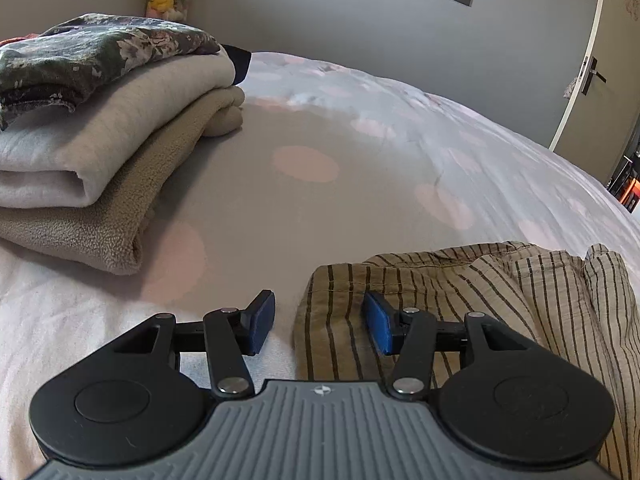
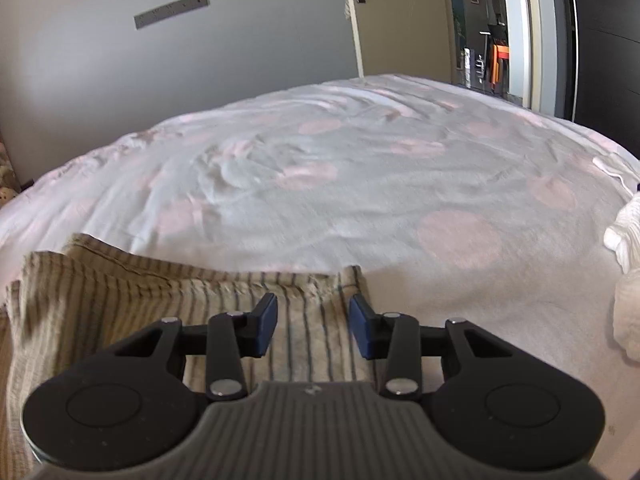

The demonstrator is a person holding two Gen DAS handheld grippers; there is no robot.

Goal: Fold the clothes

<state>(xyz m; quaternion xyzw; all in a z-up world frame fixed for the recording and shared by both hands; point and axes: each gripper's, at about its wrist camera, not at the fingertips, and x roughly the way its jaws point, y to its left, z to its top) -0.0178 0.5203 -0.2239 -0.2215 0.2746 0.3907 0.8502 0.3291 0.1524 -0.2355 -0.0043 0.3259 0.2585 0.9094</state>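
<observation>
My left gripper point(image 1: 318, 322) has its jaws parted, and the near left corner of the striped garment point(image 1: 480, 304) lies in the gap between them: the right blue pad point(image 1: 378, 322) sits over the cloth, the left pad over bare bed cover, and neither pad presses on anything. My right gripper point(image 2: 313, 330) also has its jaws apart, narrower than the left, above the right end of the same striped garment point(image 2: 160, 300); the cloth's right edge runs just inside the right pad, and I see no pinch on the fabric. Taking the striped garment as my landmark, it lies rumpled along the near edge of the bed point(image 2: 340, 184), whose pale cover carries pink round spots. Beyond it and to its left stands a stack of folded clothes point(image 1: 92, 152): a beige fleece piece at the bottom, a light grey one above it, a dark floral one on top. To its right, well apart, white fabric point(image 2: 624, 280) bunches at the bed's side. Past the bed's far side are a grey wall and a door point(image 1: 588, 68) with a lever handle.
</observation>
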